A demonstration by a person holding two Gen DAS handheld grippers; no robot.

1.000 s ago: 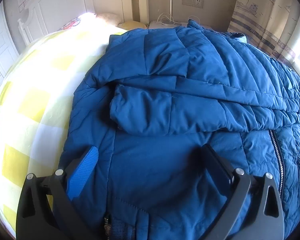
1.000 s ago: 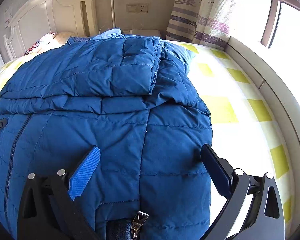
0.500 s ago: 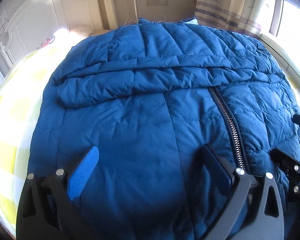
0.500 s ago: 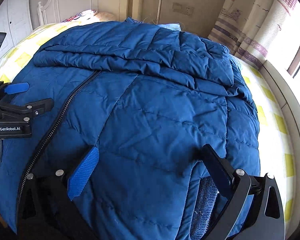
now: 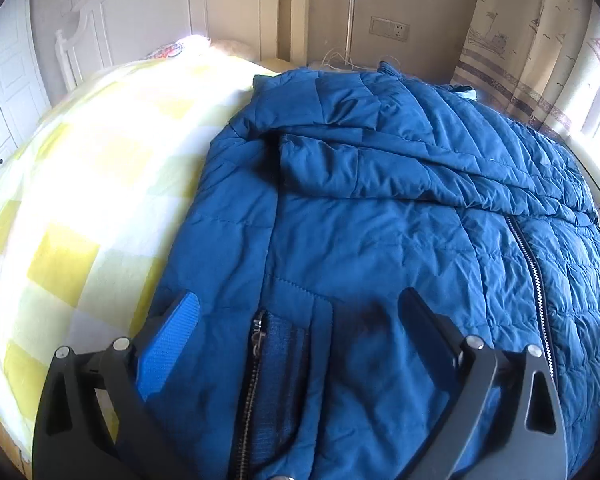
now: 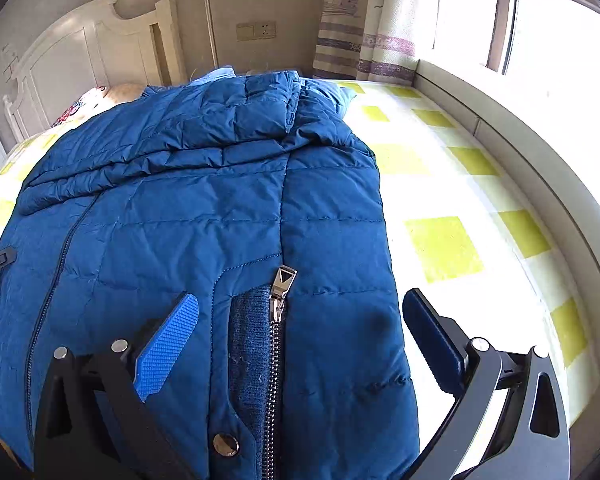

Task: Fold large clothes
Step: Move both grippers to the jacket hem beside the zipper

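Jacket [image 5: 380, 240] lies on bed [image 5: 80, 200], both hand-held grippers open.

One blue puffer jacket [image 5: 380, 248], two side zips at its hem (one per wrist view) [image 6: 278, 312], one long front zipper [image 5: 534, 268], one snap button [image 6: 225, 445], one checked bedsheet [image 6: 452, 208], one headboard [image 6: 96, 56], one wall socket [image 5: 389, 29], one curtain [image 6: 364, 20]

Light source: you have strong daylight from the window [image 6: 556, 20] at right.
Glare: your checked bedsheet [image 5: 80, 200] blows out white.
Shadows: soft, under the jacket [image 6: 220, 200] folds.
Distortion: your fisheye bends edges; dark vignette corners.
Focus: sharp throughout.
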